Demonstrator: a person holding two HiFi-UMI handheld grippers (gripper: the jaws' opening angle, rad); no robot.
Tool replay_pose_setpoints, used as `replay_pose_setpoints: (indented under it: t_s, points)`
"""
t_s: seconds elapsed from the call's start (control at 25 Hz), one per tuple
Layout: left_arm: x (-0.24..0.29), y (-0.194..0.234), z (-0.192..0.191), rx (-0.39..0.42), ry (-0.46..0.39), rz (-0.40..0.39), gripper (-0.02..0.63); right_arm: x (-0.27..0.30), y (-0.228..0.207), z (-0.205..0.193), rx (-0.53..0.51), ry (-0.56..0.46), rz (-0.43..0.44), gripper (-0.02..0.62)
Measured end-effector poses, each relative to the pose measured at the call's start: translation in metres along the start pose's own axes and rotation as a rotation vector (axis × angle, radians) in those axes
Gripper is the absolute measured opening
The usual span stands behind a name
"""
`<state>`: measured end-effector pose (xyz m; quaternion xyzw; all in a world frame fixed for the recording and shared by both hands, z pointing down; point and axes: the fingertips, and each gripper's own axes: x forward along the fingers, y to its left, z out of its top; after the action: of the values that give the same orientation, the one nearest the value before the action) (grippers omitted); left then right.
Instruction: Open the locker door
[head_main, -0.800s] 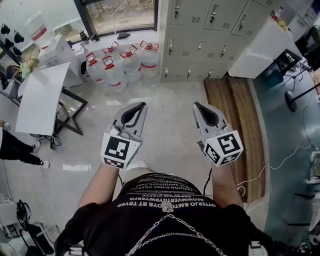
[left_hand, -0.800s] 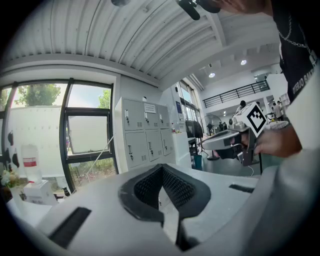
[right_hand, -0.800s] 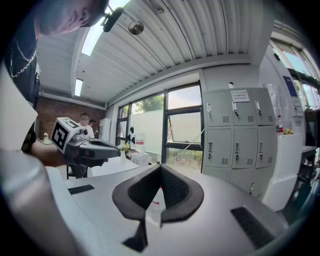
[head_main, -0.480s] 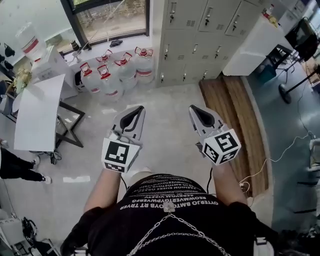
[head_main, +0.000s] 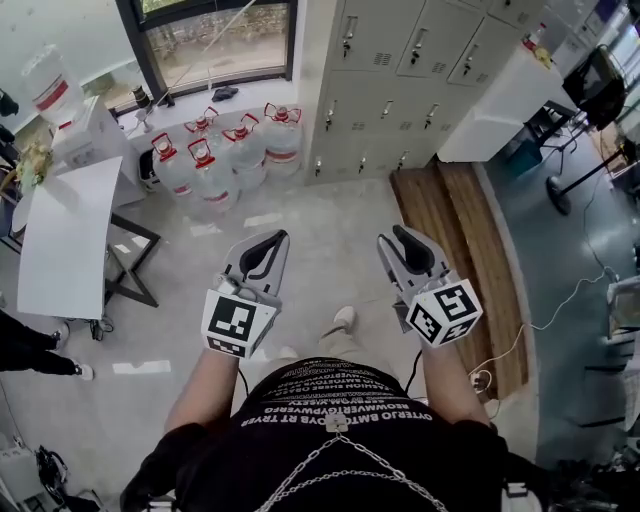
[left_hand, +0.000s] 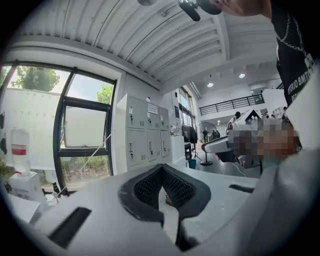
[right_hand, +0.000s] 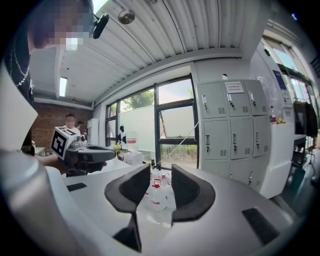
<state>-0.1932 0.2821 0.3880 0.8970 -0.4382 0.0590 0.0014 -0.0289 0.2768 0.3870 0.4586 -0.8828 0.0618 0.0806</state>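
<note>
The bank of pale grey metal lockers (head_main: 400, 60) is seen at twelve to one o'clock, well apart from both claws. The left gripper (head_main: 273, 238) is held with jaws together and empty. The right gripper (head_main: 397, 236) is held with jaws apart, nothing between them.

Bright daylight from the window (head_main: 215, 45) — sharp throughout, fisheye bend and black corners

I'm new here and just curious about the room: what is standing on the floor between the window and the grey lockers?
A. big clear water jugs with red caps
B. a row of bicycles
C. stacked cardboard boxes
A: a cluster of large water jugs with red caps stands on the floor below the window, just left of the lockers.
</note>
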Motion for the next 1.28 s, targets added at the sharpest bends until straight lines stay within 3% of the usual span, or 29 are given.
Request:
replay_pose_setpoints:
  t_s: [0.36, 0.8, 1.08, 1.28]
  points:
    - [0.064, 0.022, 0.013, 0.030, 0.000, -0.009, -0.002, 0.038, -0.055, -0.001, 0.048, -0.031, -0.022, 0.196]
    - [0.149, 0.063, 0.028, 0.015, 0.000, 0.066, -0.002, 0.086, -0.124, 0.010, 0.025, -0.033, 0.030, 0.198]
    - [0.200, 0.064, 0.053, 0.036, -0.024, 0.112, -0.002, 0.103, -0.180, 0.033, -0.010, -0.041, 0.065, 0.196]
    - [0.235, 0.054, 0.066, 0.106, -0.020, 0.139, -0.002, 0.107, -0.214, 0.042, -0.053, -0.057, 0.087, 0.195]
